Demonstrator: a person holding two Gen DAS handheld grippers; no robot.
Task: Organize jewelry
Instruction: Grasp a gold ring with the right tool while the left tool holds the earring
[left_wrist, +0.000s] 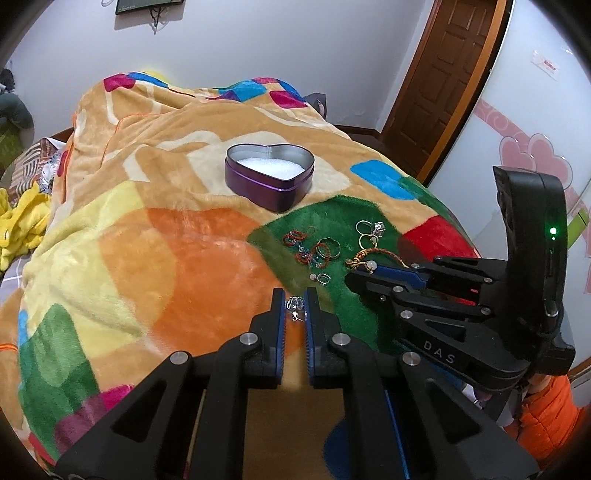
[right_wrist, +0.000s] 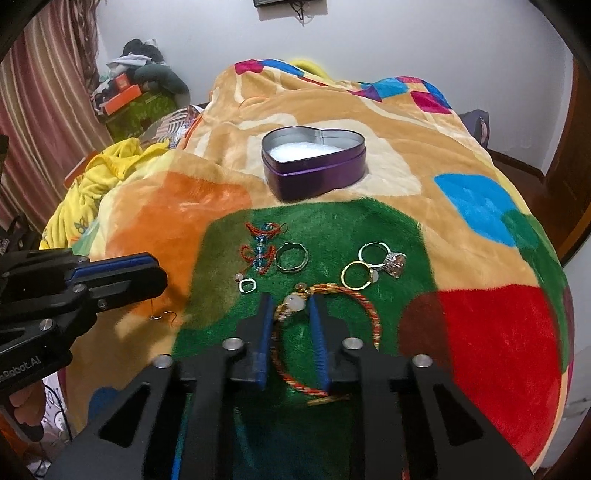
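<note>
A purple heart-shaped tin (left_wrist: 271, 184) (right_wrist: 314, 173) with white padding stands open on the blanket. Jewelry lies on the green patch: red beaded earrings (right_wrist: 258, 247), a silver ring (right_wrist: 291, 257), a gold ring (right_wrist: 356, 275), a stone ring (right_wrist: 388, 260), a small square ring (right_wrist: 247, 285). My left gripper (left_wrist: 295, 308) is shut on a silver earring (left_wrist: 296, 306), which hangs below it in the right wrist view (right_wrist: 162, 315). My right gripper (right_wrist: 290, 308) is open around the bead end of a red-gold cord bracelet (right_wrist: 364, 314), which lies on the blanket.
The colourful fleece blanket (right_wrist: 480, 325) covers a rounded bed. Yellow cloth (right_wrist: 96, 184) lies at the left. Boxes and clutter (right_wrist: 129, 92) sit by a striped curtain. A wooden door (left_wrist: 443, 74) stands at the right.
</note>
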